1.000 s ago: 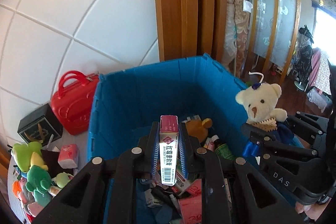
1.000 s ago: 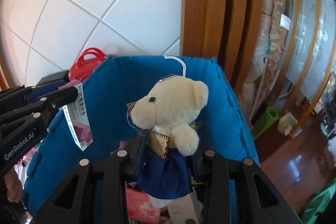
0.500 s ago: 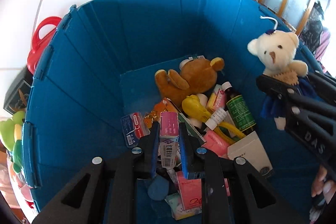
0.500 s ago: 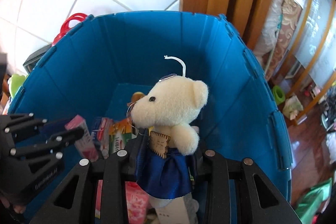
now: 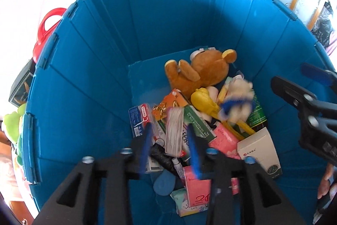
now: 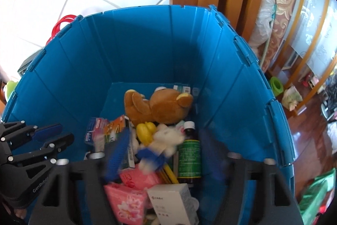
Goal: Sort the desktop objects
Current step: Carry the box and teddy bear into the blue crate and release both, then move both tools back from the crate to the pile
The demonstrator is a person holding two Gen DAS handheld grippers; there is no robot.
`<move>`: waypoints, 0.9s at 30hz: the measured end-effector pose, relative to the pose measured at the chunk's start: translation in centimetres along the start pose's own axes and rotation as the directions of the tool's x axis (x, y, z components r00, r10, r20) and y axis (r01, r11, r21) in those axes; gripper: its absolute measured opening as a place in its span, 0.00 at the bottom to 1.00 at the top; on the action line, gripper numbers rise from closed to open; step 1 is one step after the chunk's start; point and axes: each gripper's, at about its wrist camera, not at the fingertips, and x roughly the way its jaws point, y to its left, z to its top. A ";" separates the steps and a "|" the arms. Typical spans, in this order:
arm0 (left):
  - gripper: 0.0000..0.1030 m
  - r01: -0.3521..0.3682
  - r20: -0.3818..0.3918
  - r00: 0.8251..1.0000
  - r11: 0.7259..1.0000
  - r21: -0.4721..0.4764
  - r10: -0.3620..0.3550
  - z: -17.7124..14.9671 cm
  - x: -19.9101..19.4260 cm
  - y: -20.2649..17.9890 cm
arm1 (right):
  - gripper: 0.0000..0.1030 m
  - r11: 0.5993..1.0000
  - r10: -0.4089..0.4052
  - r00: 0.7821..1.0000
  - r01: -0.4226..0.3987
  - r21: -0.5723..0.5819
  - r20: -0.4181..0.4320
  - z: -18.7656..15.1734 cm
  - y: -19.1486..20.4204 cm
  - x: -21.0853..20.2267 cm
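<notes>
Both sets of jaws are spread wide, gripping nothing: left gripper and right gripper hang inside the blue bin, walls close all round. The small box and white bear (both motion-blurred) sit over the clutter; brown bear lies farthest back.

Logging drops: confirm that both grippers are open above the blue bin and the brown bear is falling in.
Wrong bear. The white bear, blurred below the right gripper, is falling; the brown bear lies still in the blue bin. The left gripper is open too. The right wrist view shows it.
</notes>
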 end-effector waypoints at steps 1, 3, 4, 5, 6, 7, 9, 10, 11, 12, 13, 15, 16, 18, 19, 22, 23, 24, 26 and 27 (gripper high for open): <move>0.51 -0.005 -0.006 1.000 1.000 -0.004 0.005 0.0 0.1 0.1 | 0.88 1.000 -0.004 1.000 0.004 -0.003 0.004 0.0 0.0 0.0; 0.58 -0.016 -0.005 1.000 1.000 -0.009 0.015 0.1 0.1 0.2 | 0.92 1.000 0.003 1.000 -0.003 -0.012 0.007 0.2 0.0 0.0; 0.58 -0.018 -0.001 1.000 1.000 -0.010 0.018 0.1 0.0 0.2 | 0.95 1.000 0.008 1.000 -0.007 -0.015 0.005 0.2 0.0 0.1; 0.58 -0.019 0.004 1.000 1.000 -0.011 0.019 0.1 -0.1 0.2 | 0.98 1.000 0.008 1.000 -0.008 -0.016 0.001 0.2 0.0 0.2; 0.58 -0.021 0.009 1.000 1.000 -0.011 0.021 0.0 -0.3 0.1 | 0.99 1.000 0.010 1.000 -0.010 -0.016 -0.001 0.2 -0.1 0.2; 0.58 -0.024 0.016 1.000 1.000 -0.011 0.024 0.0 -0.4 0.1 | 0.99 1.000 0.013 1.000 -0.013 -0.015 0.000 0.2 -0.1 0.2; 0.58 -0.024 0.037 0.999 1.000 -0.010 0.024 0.2 -0.6 0.2 | 1.00 1.000 0.025 1.000 -0.025 -0.019 0.004 0.2 -0.3 0.2; 0.58 -0.024 0.053 0.998 1.000 -0.011 0.025 0.2 -1.0 0.3 | 1.00 0.999 0.029 1.000 -0.028 -0.021 0.007 0.2 -0.3 0.1; 0.58 -0.027 0.073 0.997 0.999 -0.017 0.029 0.2 -1.5 0.4 | 1.00 0.999 0.040 0.999 -0.040 -0.030 0.013 0.2 -0.4 0.0; 0.58 -0.028 0.091 0.995 0.999 -0.023 0.030 0.1 -2.0 0.6 | 1.00 0.998 0.049 0.999 -0.049 -0.030 0.012 0.2 -0.4 -0.1; 0.58 -0.017 0.101 0.995 1.000 -0.026 0.019 0.1 -2.5 0.8 | 1.00 0.997 0.066 0.998 -0.066 -0.026 0.002 0.3 -0.4 -0.2; 0.58 0.023 0.108 0.994 0.999 -0.036 -0.019 -0.1 -3.7 1.6 | 1.00 0.996 0.083 0.997 -0.083 -0.030 -0.004 0.2 -0.4 -0.8; 0.58 0.045 0.125 0.991 0.998 -0.037 -0.040 -0.5 -4.8 2.1 | 1.00 0.996 0.081 0.997 -0.080 -0.037 0.005 0.1 -0.3 -1.4; 0.58 0.057 0.177 0.983 0.998 -0.031 -0.051 -1.2 -7.2 2.8 | 1.00 0.996 0.072 0.996 -0.070 -0.047 0.046 0.0 0.1 -3.1; 0.58 0.054 0.214 0.976 0.998 -0.030 -0.046 -1.7 -8.6 3.2 | 1.00 0.996 0.076 0.994 -0.072 -0.049 0.073 0.0 0.2 -4.3; 0.65 0.029 0.301 0.953 0.999 -0.042 -0.015 -3.3 -12.1 4.9 | 1.00 0.992 0.118 0.984 -0.111 -0.055 0.133 -0.4 1.2 -7.4; 0.69 0.026 0.324 0.946 0.998 -0.051 -0.008 -4.0 -13.1 5.5 | 1.00 0.990 0.129 0.980 -0.120 -0.067 0.151 -0.5 1.8 -8.3; 0.69 0.025 0.344 0.939 0.998 -0.060 -0.003 -4.6 -14.0 6.2 | 1.00 0.988 0.140 0.976 -0.127 -0.082 0.170 -0.8 2.6 -9.2; 0.69 0.025 0.377 0.926 0.996 -0.086 0.009 -5.8 -15.6 8.0 | 1.00 0.983 0.166 0.967 -0.146 -0.114 0.194 -1.2 4.3 -10.9; 0.69 0.028 0.390 0.921 0.995 -0.098 0.012 -6.5 -16.2 9.0 | 1.00 0.978 0.186 0.961 -0.161 -0.131 0.203 -1.4 5.1 -11.5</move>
